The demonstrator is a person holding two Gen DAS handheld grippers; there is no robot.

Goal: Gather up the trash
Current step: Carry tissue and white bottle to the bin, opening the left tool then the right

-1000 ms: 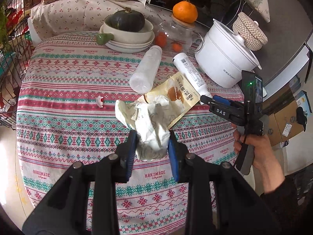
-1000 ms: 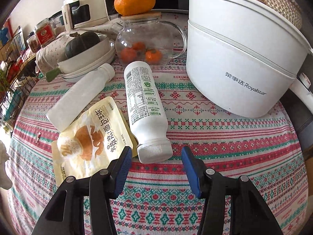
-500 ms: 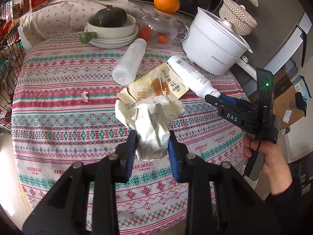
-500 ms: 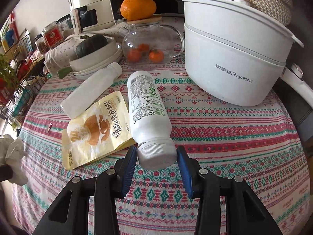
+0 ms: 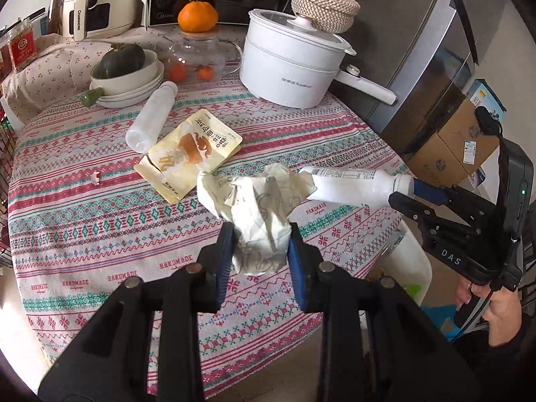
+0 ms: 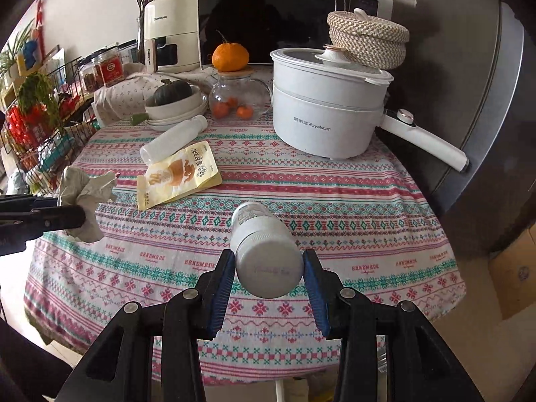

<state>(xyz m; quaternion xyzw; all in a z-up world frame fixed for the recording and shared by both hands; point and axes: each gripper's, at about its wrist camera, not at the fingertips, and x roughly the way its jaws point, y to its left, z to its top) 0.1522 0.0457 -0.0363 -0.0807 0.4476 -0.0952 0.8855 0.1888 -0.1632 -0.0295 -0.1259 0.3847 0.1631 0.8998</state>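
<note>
The left tongs (image 5: 259, 251) grip a crumpled off-white paper wrapper (image 5: 254, 207) above the patterned desk (image 5: 100, 227). The right tongs (image 6: 268, 274) clamp the capped end of a white plastic bottle (image 6: 264, 251), its long axis pointing away. A white bin (image 5: 407, 261) shows below the desk's edge, nearer the right tongs.

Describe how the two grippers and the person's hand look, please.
Both the left gripper and the right gripper are black plastic with blue ribbed pads and silver rivets. The right one bears white "DAS" lettering, a green light and a black cable. The right hand is bare, with a dark sleeve.
</note>
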